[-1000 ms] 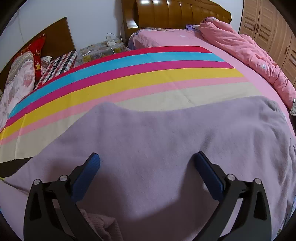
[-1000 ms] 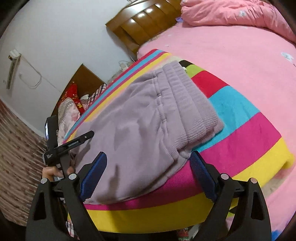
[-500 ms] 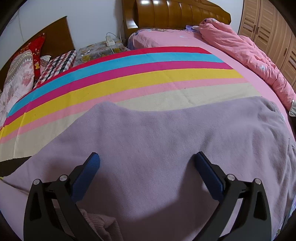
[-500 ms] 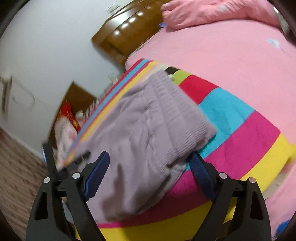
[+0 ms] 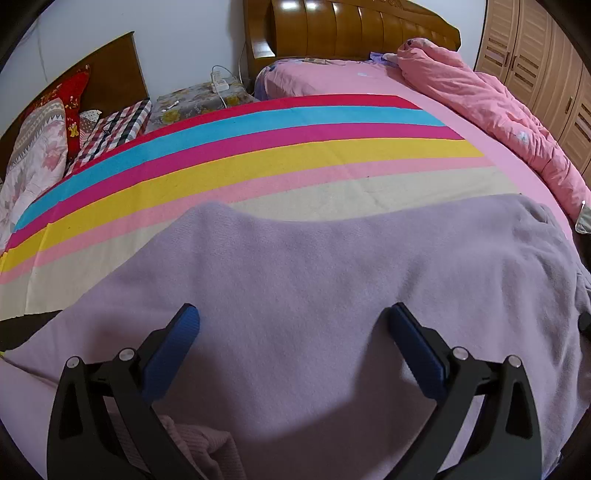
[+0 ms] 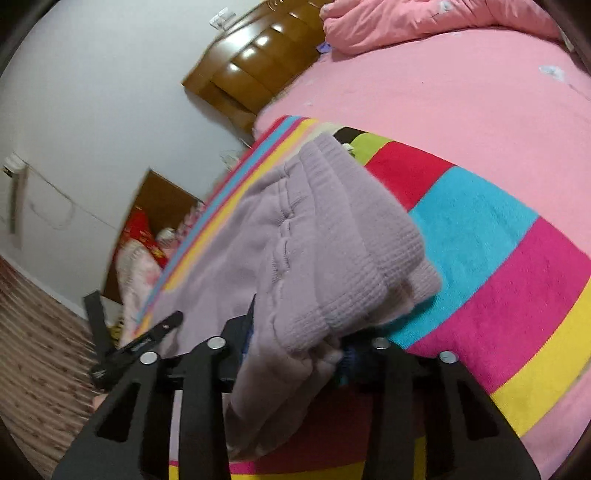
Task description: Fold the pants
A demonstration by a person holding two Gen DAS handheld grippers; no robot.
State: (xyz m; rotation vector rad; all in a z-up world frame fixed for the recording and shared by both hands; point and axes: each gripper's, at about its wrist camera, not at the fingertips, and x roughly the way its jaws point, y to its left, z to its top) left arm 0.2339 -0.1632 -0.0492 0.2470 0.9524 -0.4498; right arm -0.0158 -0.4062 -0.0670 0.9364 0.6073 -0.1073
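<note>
One pair of lilac pants [image 5: 332,295] lies across the near edge of the bed [image 5: 461,110], on one striped blanket [image 5: 258,147] spread over the pink sheet. One rumpled pink quilt [image 5: 498,110] is bunched along the bed's far right edge, and one wooden headboard [image 5: 351,33] stands at the far end.

There are two hand-held grippers. The left hand-held gripper [image 5: 291,325] hovers over the middle of the pants, tilted steeply down, its two blue pads spread wide with nothing between them; it sits where it was a second ago. The right hand-held gripper [image 6: 295,339] reaches in low at the near right corner of the pants, by the ribbed waistband [image 6: 369,240]. Its jaws have just been closing and are now narrowed on a bunch of lilac cloth at that end, which rises between the black fingers. A second ago those jaws stood wide with the cloth lying flat between them. Since then the hand-held gripper has rolled, so the bed appears more tilted in its view.
</note>
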